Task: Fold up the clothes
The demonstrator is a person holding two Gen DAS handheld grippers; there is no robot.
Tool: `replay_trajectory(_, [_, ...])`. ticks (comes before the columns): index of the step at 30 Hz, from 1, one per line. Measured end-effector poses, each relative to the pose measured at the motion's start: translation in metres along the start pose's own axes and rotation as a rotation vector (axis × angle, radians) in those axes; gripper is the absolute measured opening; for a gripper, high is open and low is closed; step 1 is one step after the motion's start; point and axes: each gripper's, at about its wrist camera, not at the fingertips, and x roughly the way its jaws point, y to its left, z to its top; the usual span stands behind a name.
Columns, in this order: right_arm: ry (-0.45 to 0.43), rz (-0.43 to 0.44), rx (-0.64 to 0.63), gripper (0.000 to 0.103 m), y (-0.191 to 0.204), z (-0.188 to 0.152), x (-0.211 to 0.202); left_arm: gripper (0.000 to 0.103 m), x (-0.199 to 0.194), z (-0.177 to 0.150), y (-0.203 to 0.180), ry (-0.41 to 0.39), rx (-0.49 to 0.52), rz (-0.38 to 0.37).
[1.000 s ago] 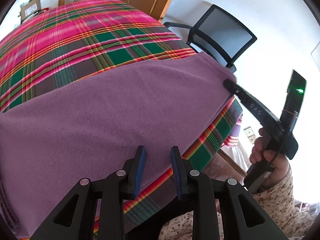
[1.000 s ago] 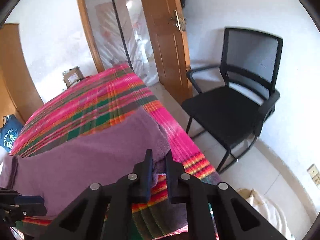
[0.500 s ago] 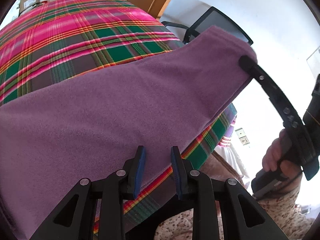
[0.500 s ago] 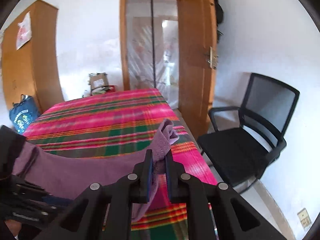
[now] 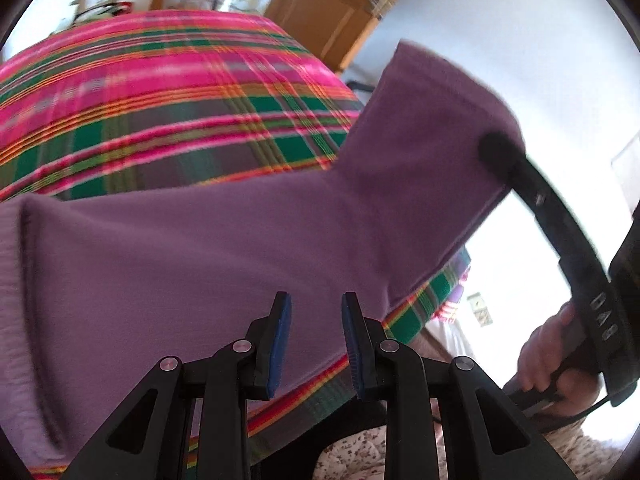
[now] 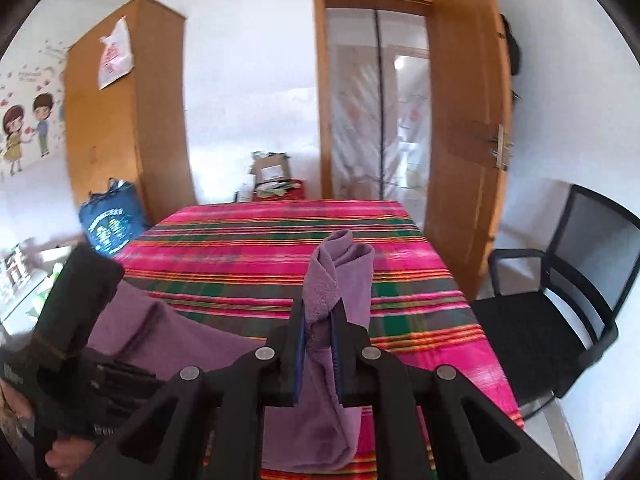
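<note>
A purple fleece garment [image 5: 200,260] lies spread on a plaid-covered table [image 5: 160,100]. My right gripper [image 6: 320,308] is shut on a bunched corner of the purple garment [image 6: 344,264] and holds it up off the plaid cover [image 6: 260,248]. In the left wrist view the right gripper [image 5: 494,146] comes in from the right, its tip buried in the raised corner. My left gripper [image 5: 314,300] hovers over the garment's near edge, jaws apart, with flat cloth showing behind the gap and no fold pinched. The left gripper's body [image 6: 76,312] is at the lower left of the right wrist view.
A black office chair [image 6: 560,320] stands right of the table, beside an open wooden door [image 6: 468,120]. A wardrobe [image 6: 120,120], a blue bag [image 6: 110,226] and a cardboard box [image 6: 272,168] are at the far side. A hand [image 5: 548,352] grips the right tool.
The right gripper has risen with the garment's corner and swung toward the table's middle, pulling that side off the plaid. The left gripper has shifted, and the garment's left hem now shows.
</note>
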Motion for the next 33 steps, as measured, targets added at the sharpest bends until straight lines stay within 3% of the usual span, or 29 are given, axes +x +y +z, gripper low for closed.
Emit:
replay_trajectory(10, [0.069,0.113,-0.055,0.012,0.055,-0.008,0.027,0.027,-0.05,-0.001,0.035,-0.124,-0.074,0.064])
replay_trajectory(22, [0.138,0.202,-0.155,0.012,0.108,-0.033,0.044,0.027,-0.086,-0.011,0.07,-0.201,-0.162,0.049])
replay_trajectory(33, [0.228,0.256,-0.174,0.012,0.132,-0.056,0.068,0.027,-0.089,-0.014,0.083,-0.196,-0.177,0.053])
